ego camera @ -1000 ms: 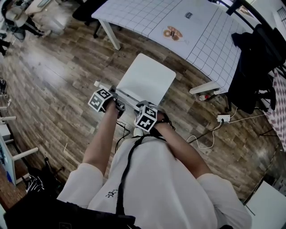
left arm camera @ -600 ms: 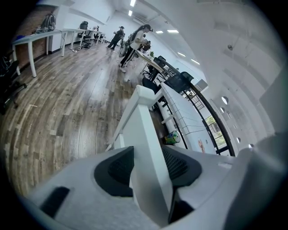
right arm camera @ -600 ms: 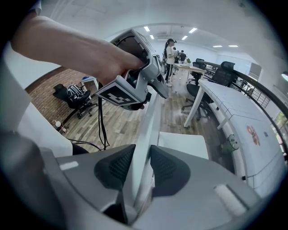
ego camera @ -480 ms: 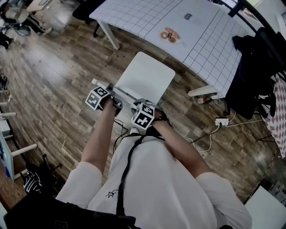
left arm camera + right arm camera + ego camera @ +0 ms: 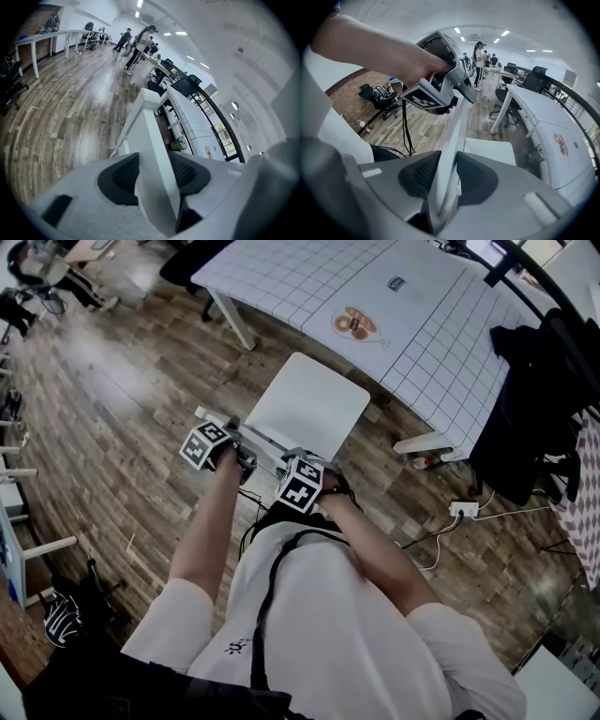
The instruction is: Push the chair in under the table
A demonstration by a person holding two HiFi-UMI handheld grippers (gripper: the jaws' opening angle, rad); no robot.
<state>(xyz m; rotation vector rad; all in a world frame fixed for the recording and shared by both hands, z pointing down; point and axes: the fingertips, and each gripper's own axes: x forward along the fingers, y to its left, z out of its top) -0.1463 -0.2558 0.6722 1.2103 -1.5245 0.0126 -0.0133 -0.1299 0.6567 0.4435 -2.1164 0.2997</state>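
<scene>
A white chair stands on the wood floor with its seat [image 5: 305, 409] facing the white gridded table [image 5: 309, 277]. The seat's far edge lies close to the table's near edge. Its backrest top rail [image 5: 261, 440] runs across in front of me. My left gripper [image 5: 236, 431] is shut on the rail's left part, and in the left gripper view the rail [image 5: 150, 140] sits between both pads. My right gripper [image 5: 306, 459] is shut on the rail's right part [image 5: 457, 126], pads pressed on either side. The seat [image 5: 490, 150] shows beyond it.
A white table leg [image 5: 424, 442] stands right of the chair, with a power strip and cables [image 5: 463, 510] on the floor behind it. Dark clothing [image 5: 525, 390] hangs at the right. A green bin [image 5: 178, 143] sits under the table. People [image 5: 140, 40] stand far off.
Both grippers and the chair have moved toward the table, and the table's edge and leg now lie nearer to the seat. Both grips on the backrest are unchanged.
</scene>
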